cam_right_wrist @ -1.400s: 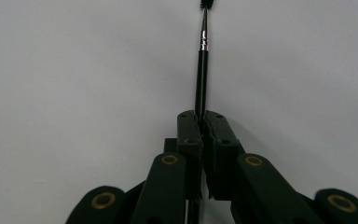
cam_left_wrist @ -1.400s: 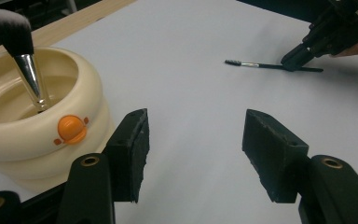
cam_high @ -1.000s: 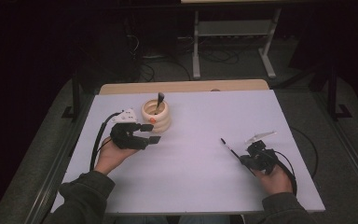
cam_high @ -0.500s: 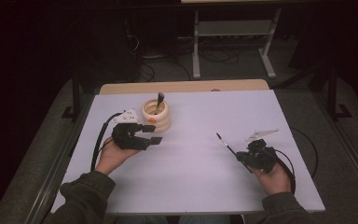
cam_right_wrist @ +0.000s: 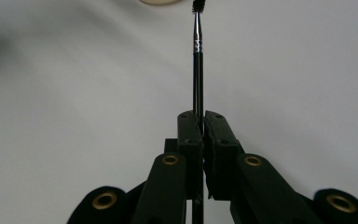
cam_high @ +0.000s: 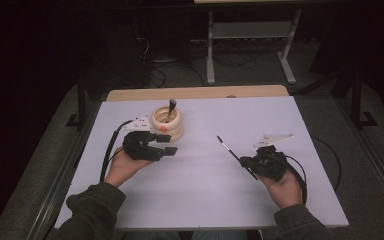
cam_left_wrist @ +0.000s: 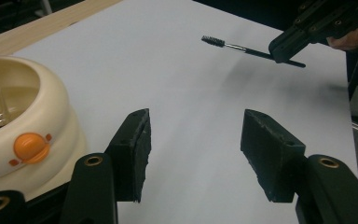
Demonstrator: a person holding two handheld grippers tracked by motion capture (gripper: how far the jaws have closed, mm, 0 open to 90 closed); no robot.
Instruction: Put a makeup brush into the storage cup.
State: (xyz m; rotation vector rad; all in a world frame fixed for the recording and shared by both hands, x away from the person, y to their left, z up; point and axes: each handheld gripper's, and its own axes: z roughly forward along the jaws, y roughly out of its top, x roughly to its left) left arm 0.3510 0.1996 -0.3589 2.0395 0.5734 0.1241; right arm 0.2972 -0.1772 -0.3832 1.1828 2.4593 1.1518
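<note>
Right hand-held gripper clenched on thin black brush, left hand-held gripper released beside cream holder

The left tongs are sitting at centre left with jaws apart; the right tongs are staying clamped at lower right.

The spoolie brush has a glossy black handle, a shiny metal ferrule and bristly tip. The cream holder looks smooth, glossy plastic (perhaps ceramic). The worktop is matt white; the tongs' pads are rough black foam.
</note>
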